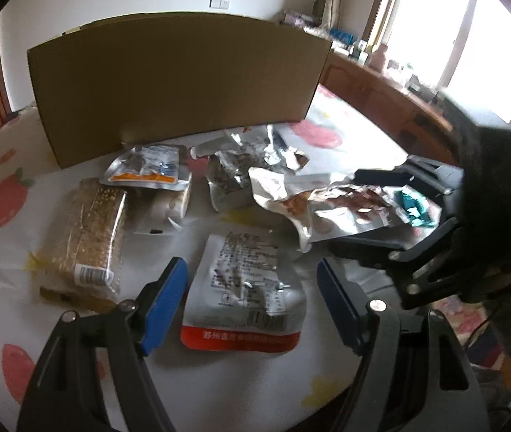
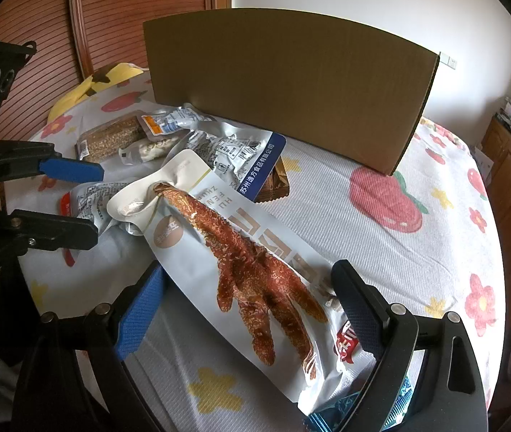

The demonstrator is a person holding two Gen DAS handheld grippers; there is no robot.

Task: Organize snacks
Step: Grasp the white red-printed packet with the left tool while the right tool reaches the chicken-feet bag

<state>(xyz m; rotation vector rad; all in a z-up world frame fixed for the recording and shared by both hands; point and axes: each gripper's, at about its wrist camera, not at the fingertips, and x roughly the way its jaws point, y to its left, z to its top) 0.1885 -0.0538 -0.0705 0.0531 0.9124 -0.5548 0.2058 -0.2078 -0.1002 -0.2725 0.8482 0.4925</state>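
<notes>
Snack packets lie scattered on a flower-print bedsheet in front of a brown cardboard box (image 1: 179,82), which also shows in the right wrist view (image 2: 291,82). My left gripper (image 1: 251,280) is open over a silver pouch with a red bottom band (image 1: 244,291), jaws on either side, apart from it. My right gripper (image 2: 248,291) is open around a white pouch printed with a chicken foot (image 2: 241,262); it shows crumpled in the left wrist view (image 1: 331,205). A clear pack of brown grain bars (image 1: 82,234) lies to the left.
A small silver pouch with an orange band (image 1: 143,169) rests by the box. A blue-edged silver pouch (image 2: 241,158) lies over a brown packet (image 2: 277,183). A yellow pillow (image 2: 93,86) sits at the far left. A wooden cabinet (image 1: 381,93) stands under the window.
</notes>
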